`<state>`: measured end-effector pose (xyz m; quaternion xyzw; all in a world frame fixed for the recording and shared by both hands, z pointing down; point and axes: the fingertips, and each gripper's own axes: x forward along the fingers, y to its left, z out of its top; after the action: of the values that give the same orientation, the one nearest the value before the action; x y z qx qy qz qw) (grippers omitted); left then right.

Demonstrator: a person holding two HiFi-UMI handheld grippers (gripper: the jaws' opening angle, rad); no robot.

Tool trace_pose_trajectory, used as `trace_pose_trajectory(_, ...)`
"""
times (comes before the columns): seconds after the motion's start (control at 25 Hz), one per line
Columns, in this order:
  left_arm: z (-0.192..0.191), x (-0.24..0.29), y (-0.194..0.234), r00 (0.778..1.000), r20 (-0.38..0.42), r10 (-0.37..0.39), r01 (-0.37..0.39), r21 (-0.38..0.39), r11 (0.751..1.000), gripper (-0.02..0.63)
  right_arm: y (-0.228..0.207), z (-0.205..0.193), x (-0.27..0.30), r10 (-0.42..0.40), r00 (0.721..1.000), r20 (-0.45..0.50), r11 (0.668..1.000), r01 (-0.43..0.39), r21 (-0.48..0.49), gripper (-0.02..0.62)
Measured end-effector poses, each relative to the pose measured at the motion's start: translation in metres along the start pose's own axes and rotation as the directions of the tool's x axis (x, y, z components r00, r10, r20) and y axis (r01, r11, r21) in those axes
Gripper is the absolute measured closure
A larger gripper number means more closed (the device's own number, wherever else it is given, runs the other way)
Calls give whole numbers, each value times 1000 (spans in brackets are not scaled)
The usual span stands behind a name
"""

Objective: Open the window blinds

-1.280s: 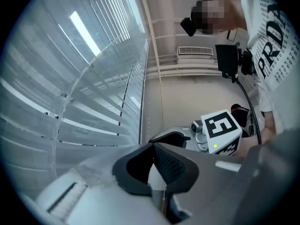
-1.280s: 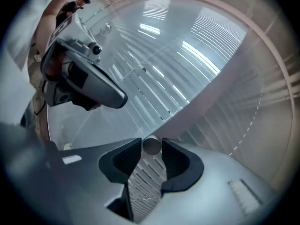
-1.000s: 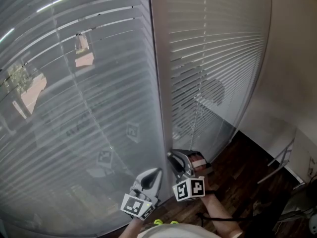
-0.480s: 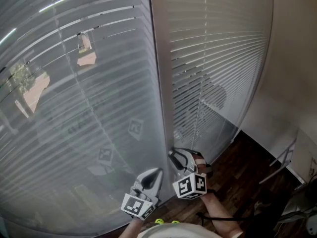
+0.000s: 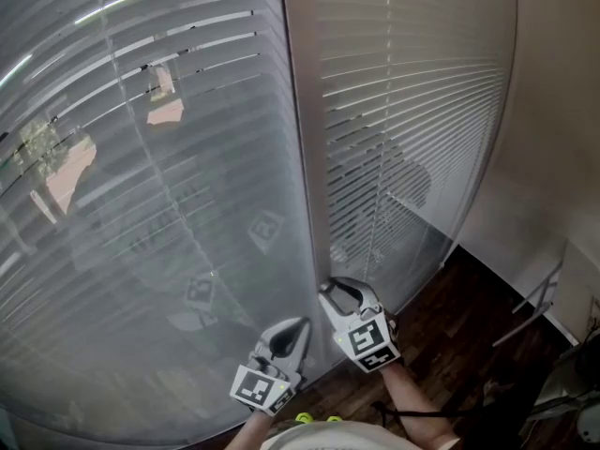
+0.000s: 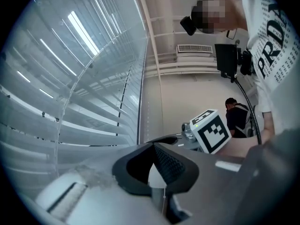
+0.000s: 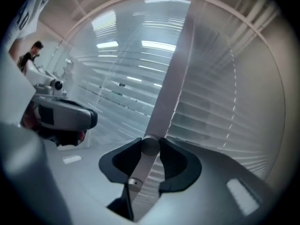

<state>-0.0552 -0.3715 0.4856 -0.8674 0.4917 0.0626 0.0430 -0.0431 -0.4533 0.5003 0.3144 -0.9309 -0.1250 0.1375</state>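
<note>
The right tool [image 7: 151, 144] clamps the round grey tilt wand [image 7: 139, 167] between its 2 black ribbed pads. The left tool [image 6: 153, 146] has its pads pressed together at the tips. The window blinds [image 5: 141, 204] hang straight ahead in 2 panels, either side of a grey upright post [image 5: 300, 157]. Their slats are thin, pale and horizontal, and outdoor patches show through the left panel. Both tools sit low beside the post, close together. The right one is rolled so its marker cube [image 5: 375, 340] faces upward.

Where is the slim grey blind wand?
Right gripper view, centre: the slim grey blind wand is gripped by the right hand-held gripper, before the grey frame post between both blinds.
</note>
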Motion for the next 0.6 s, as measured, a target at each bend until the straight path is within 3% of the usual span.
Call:
trace_pose_trajectory(0.08, 0, 0, 0, 1000, -2, -2, 2, 2, 1000, 615, -1, -1, 0, 19, 1000, 14, 995, -20, 101, 466)
trace_pose_trajectory(0.28, 0, 2, -1, 1000, -2, -6, 6, -3, 1000, 615, -5, -2, -1, 37, 999, 40, 967, -46, 251, 466)
trace_pose_trajectory(0.44, 1, 1, 1, 1000, 2, -3, 3, -9, 1000, 615, -7, -3, 0, 56, 995, 81, 920, -83, 384, 465)
trace_pose_trajectory(0.6, 1, 0, 0, 1000, 3, -6, 6, -8, 1000, 615, -8, -3, 0, 53, 994, 98, 902, -90, 422, 465)
